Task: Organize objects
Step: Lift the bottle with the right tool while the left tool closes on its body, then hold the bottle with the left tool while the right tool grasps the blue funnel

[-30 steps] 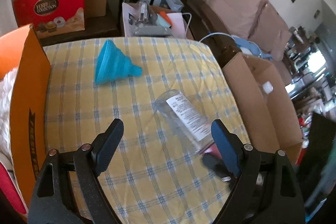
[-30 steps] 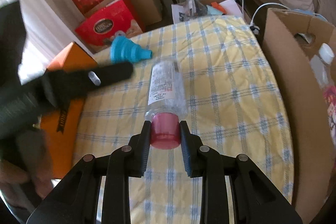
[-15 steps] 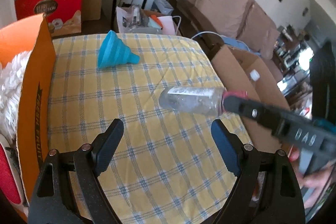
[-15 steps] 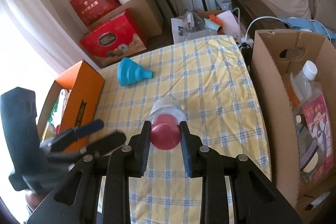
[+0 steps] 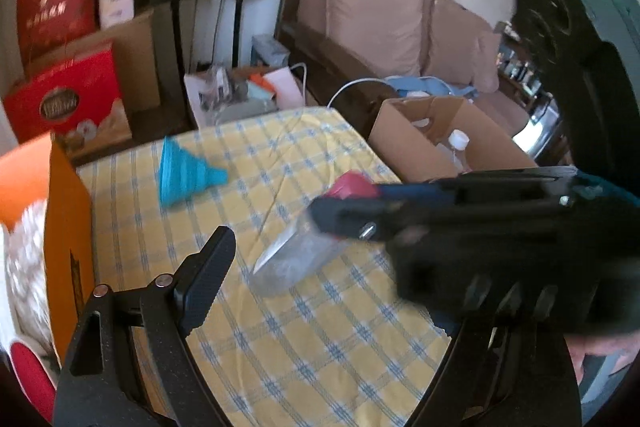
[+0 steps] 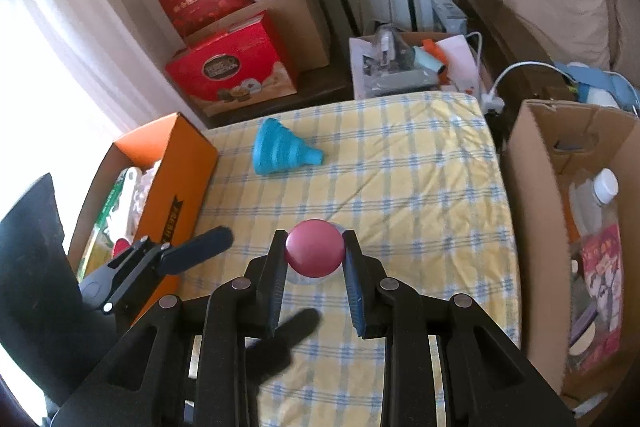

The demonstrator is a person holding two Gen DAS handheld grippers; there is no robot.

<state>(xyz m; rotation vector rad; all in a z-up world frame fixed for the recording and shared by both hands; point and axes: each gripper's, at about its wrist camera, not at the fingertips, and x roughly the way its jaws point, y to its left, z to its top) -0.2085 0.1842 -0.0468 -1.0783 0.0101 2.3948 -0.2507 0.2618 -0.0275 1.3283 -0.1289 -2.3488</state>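
Note:
My right gripper [image 6: 314,253] is shut on the pink cap [image 6: 314,253] of a clear plastic bottle and holds it in the air over the yellow checked table [image 6: 420,195]. In the left wrist view the bottle [image 5: 296,255] hangs cap-up from the right gripper [image 5: 348,211]. A blue funnel [image 6: 286,151] lies on its side at the far left of the table; it also shows in the left wrist view [image 5: 184,175]. My left gripper [image 5: 320,279] is open and empty near the table's front; its right finger is hidden behind the right gripper.
An orange box [image 6: 172,183] with white items stands along the table's left edge. A brown cardboard box [image 6: 532,211] holding bottles stands at the right. Red gift boxes [image 6: 232,67] and a sofa [image 5: 392,23] are behind the table.
The right gripper has lifted the bottle off the table by its cap and tilted it upright. The left gripper has drawn back and now looks higher across the room.

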